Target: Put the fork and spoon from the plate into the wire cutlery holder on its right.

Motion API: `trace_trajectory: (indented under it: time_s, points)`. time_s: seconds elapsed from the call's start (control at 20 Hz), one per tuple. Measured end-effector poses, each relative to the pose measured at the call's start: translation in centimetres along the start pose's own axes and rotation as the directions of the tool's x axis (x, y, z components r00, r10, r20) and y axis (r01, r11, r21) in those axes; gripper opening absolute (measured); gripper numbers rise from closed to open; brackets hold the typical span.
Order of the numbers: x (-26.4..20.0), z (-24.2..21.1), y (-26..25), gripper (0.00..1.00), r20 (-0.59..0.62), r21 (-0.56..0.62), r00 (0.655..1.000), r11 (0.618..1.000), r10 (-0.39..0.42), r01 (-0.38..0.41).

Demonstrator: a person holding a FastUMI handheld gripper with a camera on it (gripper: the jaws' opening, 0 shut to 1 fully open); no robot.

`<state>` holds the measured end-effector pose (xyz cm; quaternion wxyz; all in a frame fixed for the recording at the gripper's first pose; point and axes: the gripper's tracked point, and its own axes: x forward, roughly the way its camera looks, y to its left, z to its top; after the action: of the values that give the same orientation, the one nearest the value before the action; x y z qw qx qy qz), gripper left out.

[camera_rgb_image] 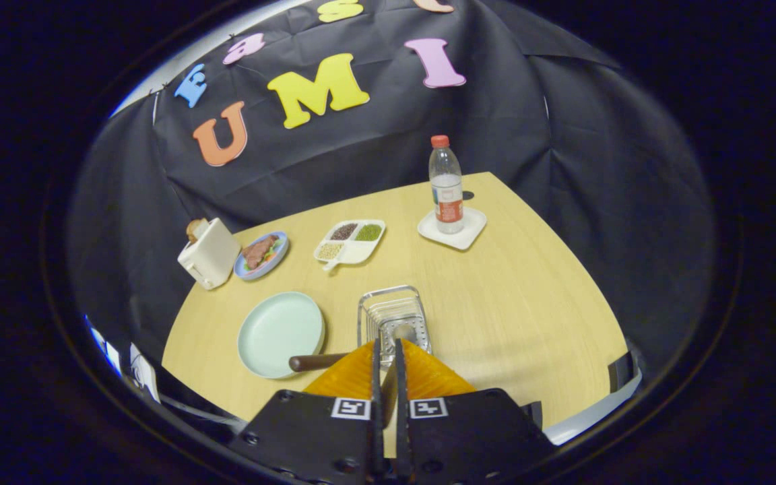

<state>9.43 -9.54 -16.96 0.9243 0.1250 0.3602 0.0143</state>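
My gripper [388, 342] hangs over the near side of the wire cutlery holder [392, 311]. Its orange fingers [354, 370] stand almost together, shut on a utensil held crosswise. The utensil's dark brown handle [314, 362] sticks out to the left, over the edge of the pale green plate [279, 331]. A shiny rounded end, seemingly a spoon bowl [403, 331], shows just beyond the fingertips, inside the holder's frame. The plate sits left of the holder with nothing lying on it. I cannot make out a second utensil in the holder.
At the back of the wooden table [529, 316] stand a white toaster [209, 253], a small blue plate of food [261, 254], a divided dish of grains [350, 241] and a water bottle [446, 185] on a white coaster [471, 229].
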Motion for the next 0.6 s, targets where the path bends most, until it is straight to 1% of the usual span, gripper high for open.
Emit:
trace_trajectory:
  time_s: [0.05, 0.1, 0.15, 0.2, 0.45, 0.55, 0.6]
  points:
    - [-0.3, 0.3, 0.0, 0.18, 0.018, 0.008, 1.000, 1.000, -0.001, 0.001]
    - [-0.7, 0.5, 0.2, 0.18, 0.039, 0.010, 0.999, 1.000, 0.009, -0.009]
    - [-1.0, 0.7, 0.3, 0.30, 0.057, 0.010, 0.998, 1.000, 0.011, -0.012]
    - [-1.3, 0.7, 0.3, 0.37, 0.070, 0.008, 0.997, 1.000, 0.012, -0.012]
    - [-3.7, 1.4, 1.2, 0.64, 0.154, -0.017, 0.988, 1.000, 0.024, -0.021]
    - [-5.2, 1.6, 2.3, 0.68, 0.190, -0.040, 0.981, 0.999, 0.036, -0.029]
    - [-5.8, 1.8, 2.4, 0.69, 0.219, -0.052, 0.976, 0.999, 0.022, -0.011]
